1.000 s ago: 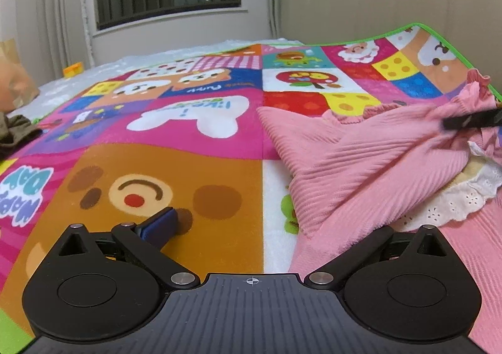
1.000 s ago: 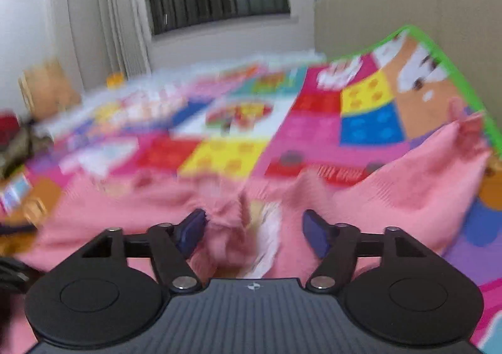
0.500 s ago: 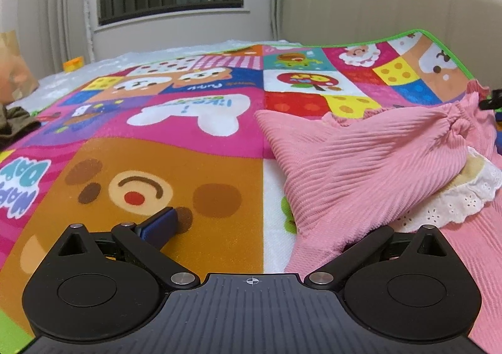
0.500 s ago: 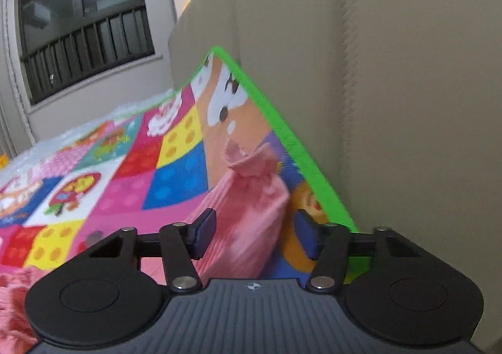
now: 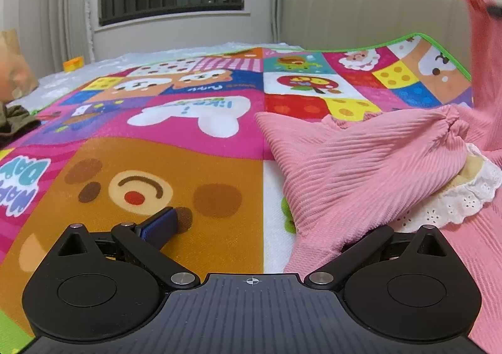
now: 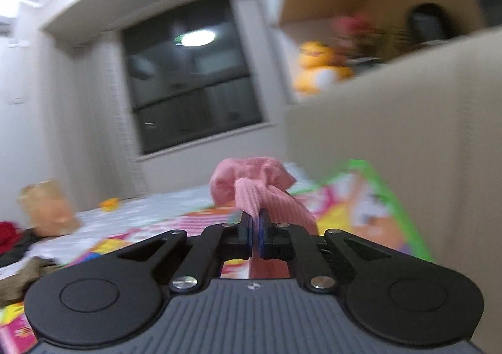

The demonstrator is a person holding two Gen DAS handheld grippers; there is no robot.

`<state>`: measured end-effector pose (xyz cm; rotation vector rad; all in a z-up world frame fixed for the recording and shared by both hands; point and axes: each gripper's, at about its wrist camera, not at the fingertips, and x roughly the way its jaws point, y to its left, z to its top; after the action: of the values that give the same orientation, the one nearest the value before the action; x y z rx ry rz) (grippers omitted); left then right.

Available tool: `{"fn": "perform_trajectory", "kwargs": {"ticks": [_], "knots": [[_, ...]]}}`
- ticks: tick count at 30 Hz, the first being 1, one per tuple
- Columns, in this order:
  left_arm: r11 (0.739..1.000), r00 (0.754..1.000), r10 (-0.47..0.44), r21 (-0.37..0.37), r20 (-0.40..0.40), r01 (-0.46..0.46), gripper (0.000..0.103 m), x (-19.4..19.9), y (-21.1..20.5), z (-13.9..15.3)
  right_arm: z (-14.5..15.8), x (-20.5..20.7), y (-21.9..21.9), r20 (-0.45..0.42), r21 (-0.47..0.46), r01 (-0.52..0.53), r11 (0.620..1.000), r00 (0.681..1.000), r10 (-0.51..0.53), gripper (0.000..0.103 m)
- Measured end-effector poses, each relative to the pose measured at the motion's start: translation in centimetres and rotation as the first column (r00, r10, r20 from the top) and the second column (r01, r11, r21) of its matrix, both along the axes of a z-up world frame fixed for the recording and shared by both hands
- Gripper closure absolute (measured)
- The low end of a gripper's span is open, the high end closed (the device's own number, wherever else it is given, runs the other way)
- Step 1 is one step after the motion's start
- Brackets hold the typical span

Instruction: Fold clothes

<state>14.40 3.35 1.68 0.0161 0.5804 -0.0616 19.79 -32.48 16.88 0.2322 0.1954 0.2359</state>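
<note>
Since a second earlier, the far sleeve of the pink ribbed garment [image 5: 360, 166] has been gathered up off the play mat [image 5: 157, 166] and is now seen raised at the right edge of the left wrist view, where a blurred strip of pink cloth hangs in front of the beige headboard [image 5: 360, 18]. In the right wrist view, the right gripper [image 6: 254, 230] is shown with its jaws pressed together on the sleeve's gathered cuff, which bunches just beyond the pads; the grip appears to have been taken at the cuff so that the sleeve can be drawn across the body for a fold. The left gripper [image 5: 251, 228] is held low at the mat's near side, jaws spread wide and closed on nothing, its blue finger [image 5: 158, 222] resting on the bear panel while the opposite finger is buried under the garment's near edge, seemingly to steady the cloth. The bulk of the garment is spread on the right half of the mat, its white lace trim [image 5: 455, 200] exposed beside a loose fold. The raised sleeve's long axis is judged to run steeply upward from the mat toward the headboard, cuff uppermost, while the other sleeve lies flat, pointing toward the mat's centre.
</note>
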Motion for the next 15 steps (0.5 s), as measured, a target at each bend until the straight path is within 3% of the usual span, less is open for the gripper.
{"fn": "perform_trajectory", "kwargs": {"ticks": [4,8,11,15], "knots": [[1.000,1.000,-0.001,-0.014,0.003,0.001,0.000,-0.1,0.2,0.0,-0.8,0.2,6.8,-0.040,-0.049,-0.195,0.979,0.980,0.194,0.099],[1.000,1.000,-0.002,-0.019,0.010,0.002,0.000,-0.2,0.3,0.0,-4.5,0.7,12.7,-0.201,-0.069,-0.396,0.916,0.904,0.376,0.095],[1.000,1.000,-0.003,-0.025,0.016,0.003,0.000,-0.4,0.4,0.1,-6.1,0.0,14.2,-0.241,-0.051,-0.469,0.882,0.863,0.445,0.079],[0.999,1.000,-0.004,-0.039,0.018,0.005,0.000,-0.5,0.6,0.1,-5.6,-0.7,11.3,-0.213,0.017,-0.413,0.911,0.888,0.407,0.042]]}}
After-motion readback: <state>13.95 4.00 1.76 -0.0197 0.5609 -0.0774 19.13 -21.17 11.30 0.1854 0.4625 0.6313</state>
